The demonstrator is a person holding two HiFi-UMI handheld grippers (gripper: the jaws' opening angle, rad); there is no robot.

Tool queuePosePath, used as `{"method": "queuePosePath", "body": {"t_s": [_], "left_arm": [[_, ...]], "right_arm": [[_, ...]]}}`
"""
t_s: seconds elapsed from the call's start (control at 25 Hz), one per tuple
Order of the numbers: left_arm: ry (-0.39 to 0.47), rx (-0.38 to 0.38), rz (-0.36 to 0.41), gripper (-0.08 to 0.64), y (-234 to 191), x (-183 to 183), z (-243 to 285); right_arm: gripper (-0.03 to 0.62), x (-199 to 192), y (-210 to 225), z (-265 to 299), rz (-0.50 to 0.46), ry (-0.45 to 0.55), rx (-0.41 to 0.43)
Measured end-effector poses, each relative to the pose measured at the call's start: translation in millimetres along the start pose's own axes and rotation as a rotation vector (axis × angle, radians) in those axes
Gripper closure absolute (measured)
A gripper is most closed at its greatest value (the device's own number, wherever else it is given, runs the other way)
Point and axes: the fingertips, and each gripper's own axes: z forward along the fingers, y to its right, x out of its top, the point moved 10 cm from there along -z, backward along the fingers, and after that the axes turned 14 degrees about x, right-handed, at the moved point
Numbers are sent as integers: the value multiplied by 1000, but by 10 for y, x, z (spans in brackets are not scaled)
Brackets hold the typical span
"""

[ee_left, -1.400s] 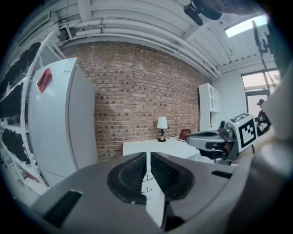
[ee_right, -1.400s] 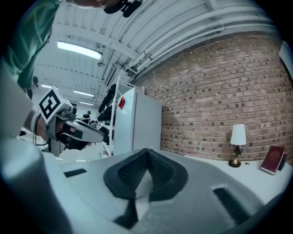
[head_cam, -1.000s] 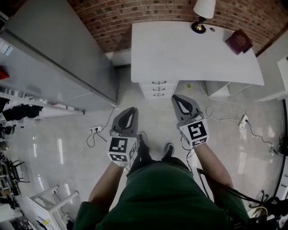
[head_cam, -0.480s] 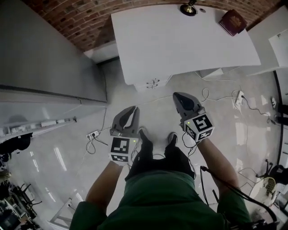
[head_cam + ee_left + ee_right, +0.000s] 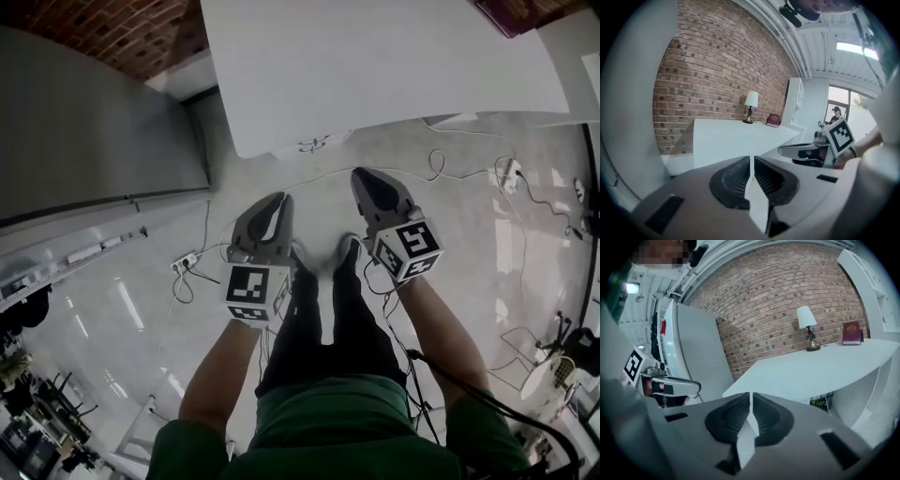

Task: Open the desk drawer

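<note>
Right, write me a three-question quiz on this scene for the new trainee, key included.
1. True or false: the lamp lies tipped over on the desk.
2. Multiple choice: what else is on the desk, near the lamp? A) a dark red book B) a laptop C) a mug
3. Short answer: in the head view, where do the drawer handles show?

Key
1. False: it stands upright.
2. A.
3. Just below the desk's near edge, toward its left end in the picture.
</note>
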Motion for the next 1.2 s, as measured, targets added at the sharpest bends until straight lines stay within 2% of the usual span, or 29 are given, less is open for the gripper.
{"method": "queuePosePath", "body": {"t_s": [0.28,0.4,0.84,0.96,1.08,1.2], "left_arm": [[-82,-46,-63,538,183,-452,546],[-114,-39,-61,538,186,-668,579],[-176,-41,-77,538,131,-1123,571],[-175,-30,-93,538,89,-1210,584],[-171,-24,-102,538,13,-1303,566],[-173,-15,-112,538,-93,-1411,585]], "right_arm": [[572,-668,513,232,83,-38,23],[560,-975,634,368,173,-41,31],[526,-1576,1013,1025,644,158,50],[523,-1719,1086,1222,718,181,47],[511,-1845,1074,1448,795,224,83],[494,-1951,1097,1666,832,244,101]]}}
